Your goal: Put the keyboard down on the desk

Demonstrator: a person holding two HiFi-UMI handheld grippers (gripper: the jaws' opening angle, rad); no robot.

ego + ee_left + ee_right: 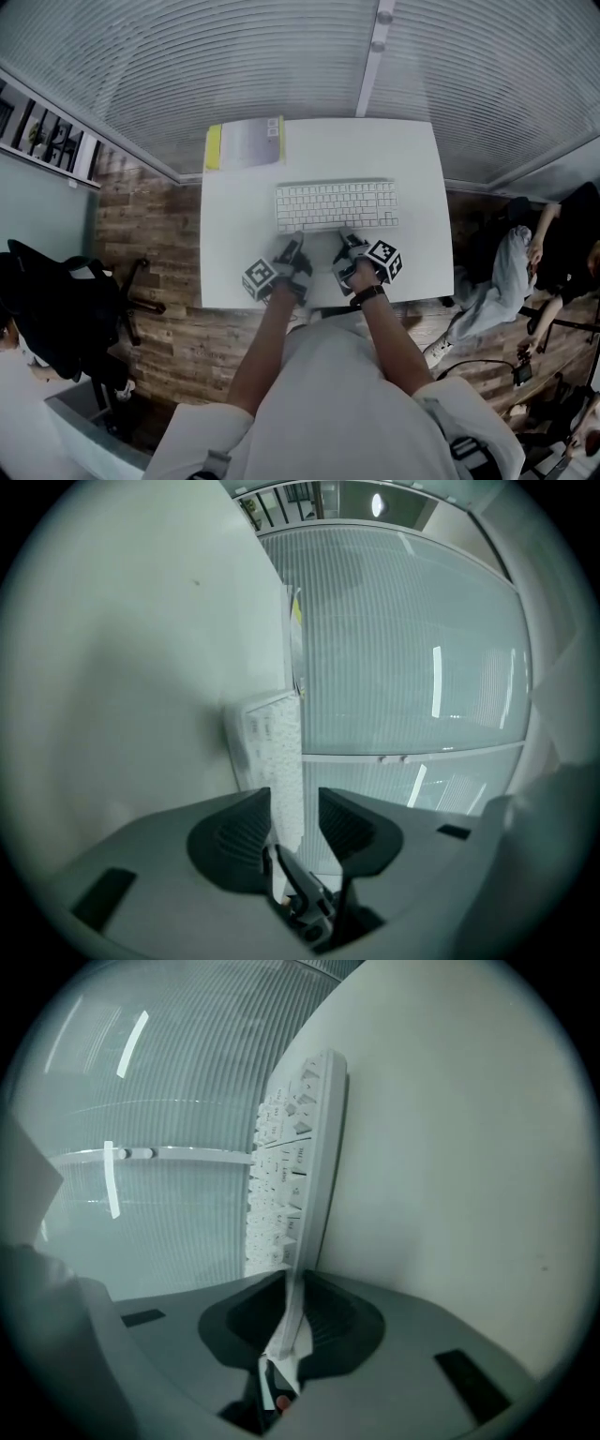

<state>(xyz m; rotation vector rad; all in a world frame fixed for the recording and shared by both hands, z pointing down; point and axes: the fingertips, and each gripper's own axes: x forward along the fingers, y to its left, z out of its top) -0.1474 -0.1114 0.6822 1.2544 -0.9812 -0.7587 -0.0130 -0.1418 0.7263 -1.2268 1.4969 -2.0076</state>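
Observation:
A white keyboard (337,204) lies level across the middle of the white desk (234,253), its near long edge toward me. Whether it rests on the top or hangs just above it I cannot tell. My left gripper (292,248) reaches the near edge at the left. In the left gripper view the keyboard (272,742) stands between the left gripper (294,803) jaws with a gap on one side, so it is open. My right gripper (349,242) is at the near edge further right. In the right gripper view the right gripper (292,1283) pads pinch the keyboard (300,1147) edge.
A yellow and grey folder (246,143) lies at the desk's back left corner. Ribbed blinds (281,56) run behind the desk. A black office chair (56,300) stands at the left, and a seated person (553,253) is at the right on the wood floor.

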